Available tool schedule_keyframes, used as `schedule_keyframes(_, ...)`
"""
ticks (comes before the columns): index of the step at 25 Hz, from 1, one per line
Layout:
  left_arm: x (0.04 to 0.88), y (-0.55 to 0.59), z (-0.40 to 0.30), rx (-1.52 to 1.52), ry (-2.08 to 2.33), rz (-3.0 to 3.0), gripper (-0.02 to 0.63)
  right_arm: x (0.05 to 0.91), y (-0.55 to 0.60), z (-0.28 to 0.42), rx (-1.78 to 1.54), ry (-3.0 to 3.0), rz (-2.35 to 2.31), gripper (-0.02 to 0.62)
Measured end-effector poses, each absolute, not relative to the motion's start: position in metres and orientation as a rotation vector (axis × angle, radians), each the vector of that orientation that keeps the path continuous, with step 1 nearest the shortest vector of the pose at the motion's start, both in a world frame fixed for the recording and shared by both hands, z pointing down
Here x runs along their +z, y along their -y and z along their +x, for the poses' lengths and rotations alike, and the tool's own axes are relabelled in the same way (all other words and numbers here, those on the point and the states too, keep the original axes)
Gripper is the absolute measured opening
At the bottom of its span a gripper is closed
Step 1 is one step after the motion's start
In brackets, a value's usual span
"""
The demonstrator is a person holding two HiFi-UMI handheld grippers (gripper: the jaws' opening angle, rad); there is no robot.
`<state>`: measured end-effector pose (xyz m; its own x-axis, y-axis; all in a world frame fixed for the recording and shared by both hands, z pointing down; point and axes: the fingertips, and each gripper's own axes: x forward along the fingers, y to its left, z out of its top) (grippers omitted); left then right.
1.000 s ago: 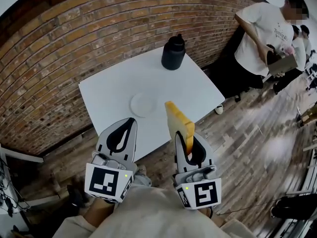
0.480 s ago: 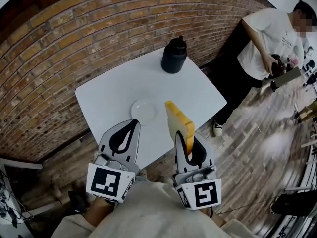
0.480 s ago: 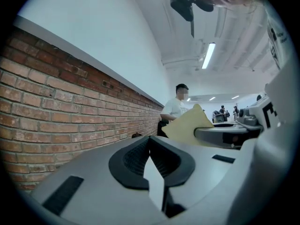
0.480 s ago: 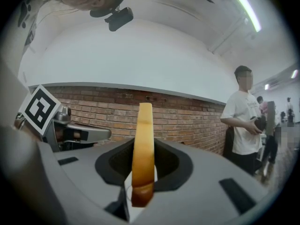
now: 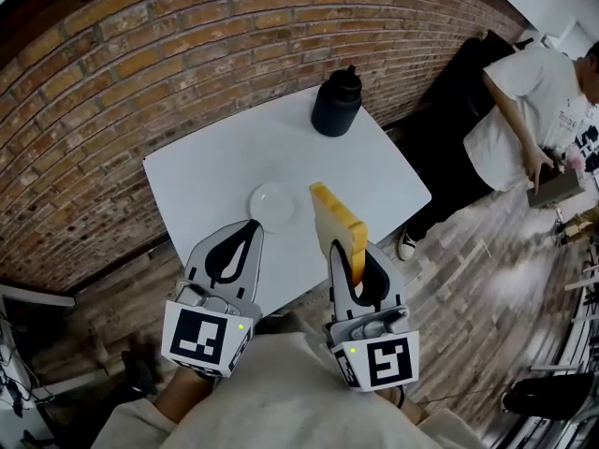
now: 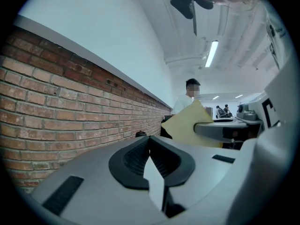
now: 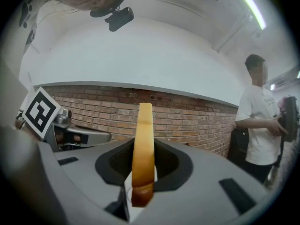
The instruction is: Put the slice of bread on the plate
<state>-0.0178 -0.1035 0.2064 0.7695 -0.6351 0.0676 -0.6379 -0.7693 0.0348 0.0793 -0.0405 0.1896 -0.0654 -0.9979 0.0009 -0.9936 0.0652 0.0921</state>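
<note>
A slice of bread [image 5: 337, 232] with a golden crust stands on edge, and my right gripper [image 5: 348, 253] is shut on its lower end. In the right gripper view the bread [image 7: 143, 144] rises upright between the dark pads [image 7: 169, 163]. The small white plate [image 5: 274, 204] lies on the white table [image 5: 206, 171], just beyond and left of the bread. My left gripper [image 5: 250, 225] hovers at the table's near edge, shut on nothing, with its tips [image 6: 149, 138] meeting. From the left gripper view the bread [image 6: 187, 123] shows to the right.
A black bottle [image 5: 336, 103] stands at the table's far corner. A brick wall [image 5: 140, 54] runs behind the table. A person in a white shirt [image 5: 543, 92] stands at the right on the wooden floor [image 5: 468, 279].
Both grippers have edged toward the table, the bread still held upright. The person at the right has stepped farther right.
</note>
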Motion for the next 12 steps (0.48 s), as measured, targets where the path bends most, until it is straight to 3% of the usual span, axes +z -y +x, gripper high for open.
schedule_keyframes(12, 0.19, 0.114, -0.014, 0.089, 1.11, 2.873, 0.011, 0.177, 0.07, 0.078, -0.127, 2.354, 2.007, 0.089)
